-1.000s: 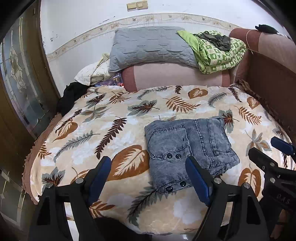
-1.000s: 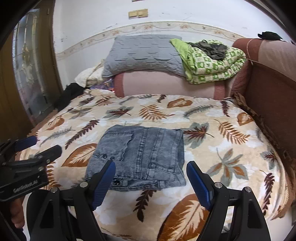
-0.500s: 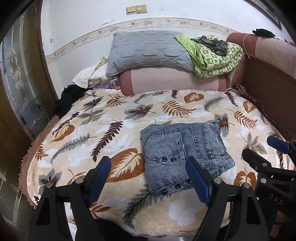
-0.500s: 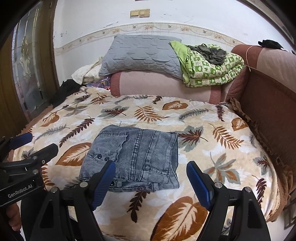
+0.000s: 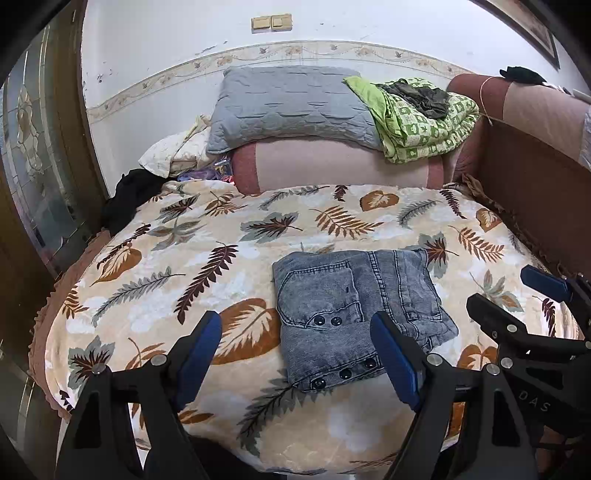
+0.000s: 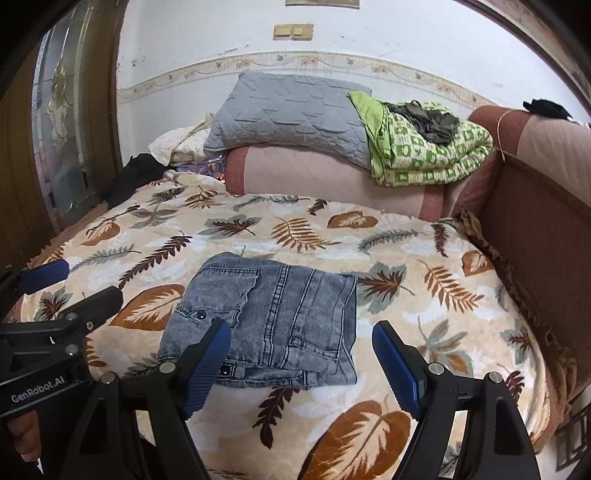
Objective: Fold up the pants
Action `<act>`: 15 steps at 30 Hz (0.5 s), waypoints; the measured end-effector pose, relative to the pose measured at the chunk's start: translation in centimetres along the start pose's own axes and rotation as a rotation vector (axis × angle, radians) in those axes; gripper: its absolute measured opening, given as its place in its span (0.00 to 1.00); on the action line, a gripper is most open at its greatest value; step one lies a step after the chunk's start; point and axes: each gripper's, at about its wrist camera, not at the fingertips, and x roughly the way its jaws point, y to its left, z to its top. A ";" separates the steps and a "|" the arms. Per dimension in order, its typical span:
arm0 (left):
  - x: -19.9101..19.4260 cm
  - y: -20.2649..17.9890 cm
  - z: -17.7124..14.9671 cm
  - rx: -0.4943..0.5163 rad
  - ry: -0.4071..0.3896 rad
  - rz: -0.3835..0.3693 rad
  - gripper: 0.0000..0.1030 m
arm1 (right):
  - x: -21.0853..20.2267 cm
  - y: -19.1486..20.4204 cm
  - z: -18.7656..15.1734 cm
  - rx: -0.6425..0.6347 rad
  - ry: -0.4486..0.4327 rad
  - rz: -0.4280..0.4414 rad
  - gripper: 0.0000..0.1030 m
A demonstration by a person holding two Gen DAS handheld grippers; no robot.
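Bed covered by leaf-print blanket (image 5: 184, 266), fills centre and lower frame. Grey quilted pillow (image 5: 291, 107) upper centre, on a pink bolster (image 5: 332, 166). Green patterned quilt (image 5: 424, 122) upper right, dark garment (image 5: 421, 96) on top. Black cloth (image 5: 129, 195) at left edge. Two wall switches (image 5: 271, 23) top centre. Glass-panel door (image 5: 33, 155) far left.

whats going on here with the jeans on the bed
A person is folding pants with a handheld claw in each hand. The grey denim pants already lie folded into a compact rectangle on the leaf-print blanket. Both the left claw and the right claw hover open just short of the pants, holding nothing. The folding looks done or nearly done.
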 end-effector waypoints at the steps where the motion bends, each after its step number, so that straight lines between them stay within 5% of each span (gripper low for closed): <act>1: 0.0 0.0 0.0 -0.001 -0.001 0.000 0.81 | 0.0 0.0 0.1 -0.001 -0.002 0.000 0.80; 15: -1.1 0.2 0.4 -0.007 -0.028 -0.011 0.81 | -0.7 0.5 0.4 -0.018 -0.032 -0.006 0.80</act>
